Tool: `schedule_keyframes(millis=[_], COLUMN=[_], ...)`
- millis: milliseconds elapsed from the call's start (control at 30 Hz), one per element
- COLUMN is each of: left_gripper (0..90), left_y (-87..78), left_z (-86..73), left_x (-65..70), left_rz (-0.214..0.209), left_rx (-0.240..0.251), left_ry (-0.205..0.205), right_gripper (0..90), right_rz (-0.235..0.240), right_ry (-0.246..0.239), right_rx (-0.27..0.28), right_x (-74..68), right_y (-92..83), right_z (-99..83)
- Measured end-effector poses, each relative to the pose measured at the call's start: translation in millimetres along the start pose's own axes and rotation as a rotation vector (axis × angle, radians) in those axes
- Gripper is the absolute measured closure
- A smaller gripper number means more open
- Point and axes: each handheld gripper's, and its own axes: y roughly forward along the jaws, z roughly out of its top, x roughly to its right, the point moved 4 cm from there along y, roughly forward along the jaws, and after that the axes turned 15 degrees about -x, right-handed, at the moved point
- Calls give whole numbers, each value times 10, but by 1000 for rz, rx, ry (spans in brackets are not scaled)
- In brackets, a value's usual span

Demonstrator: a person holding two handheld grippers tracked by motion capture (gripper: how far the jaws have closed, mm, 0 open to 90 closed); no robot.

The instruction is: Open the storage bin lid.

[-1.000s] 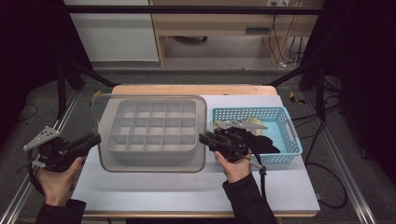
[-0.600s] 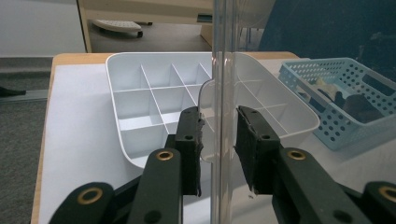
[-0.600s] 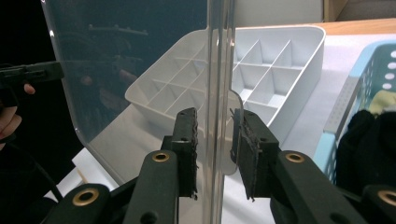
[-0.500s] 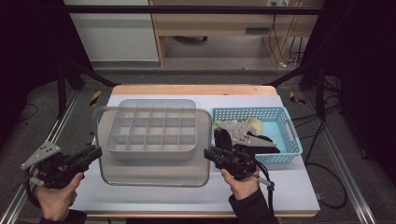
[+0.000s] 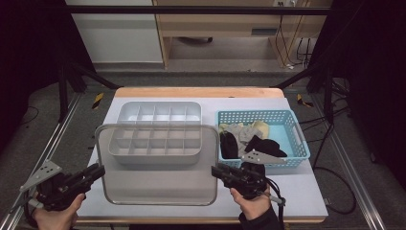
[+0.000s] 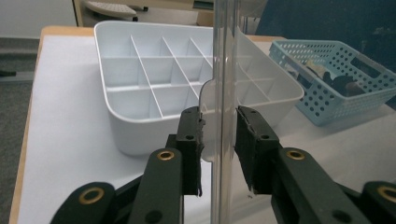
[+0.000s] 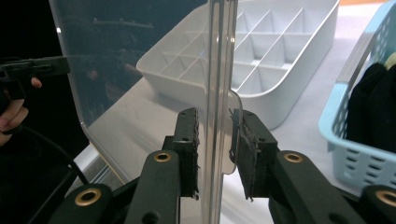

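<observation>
A blue basket [image 5: 297,139] of dark and pale cloth items [image 5: 246,139] stands right of the table [image 5: 297,191]; wooden furniture [image 5: 215,24] behind.

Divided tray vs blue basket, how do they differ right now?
The divided tray is white-grey with solid walls and a grid of compartments; the blue basket is perforated and undivided. The tray's compartments look empty, while the basket holds black and pale soft items. The tray sits partly under the clear lid that both grippers carry; the basket stands uncovered at the tray's right. Both are rectangular and rest on the table.
</observation>
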Motion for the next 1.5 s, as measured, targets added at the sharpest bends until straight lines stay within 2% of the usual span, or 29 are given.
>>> schedule_keyframes(millis=[433, 700, 1200, 1500], left_gripper=[704, 702, 701, 699], left_y=[44, 112, 236, 328], left_z=[-349, -534, -790, -885], left_x=[-39, -66, -127, -162], left_rz=[3, 7, 23, 32], left_rx=[-50, -85, -152, -198], left_ry=[-43, -66, -94, -116], right_gripper=[711, 708, 701, 690], right_rz=[14, 18, 27, 7], right_ry=[22, 44, 82, 95], right_rx=[-73, -117, -187, -236], right_x=[-28, 14, 66, 116], right_y=[162, 302, 514, 656], right_z=[-272, -459, -689, -790])
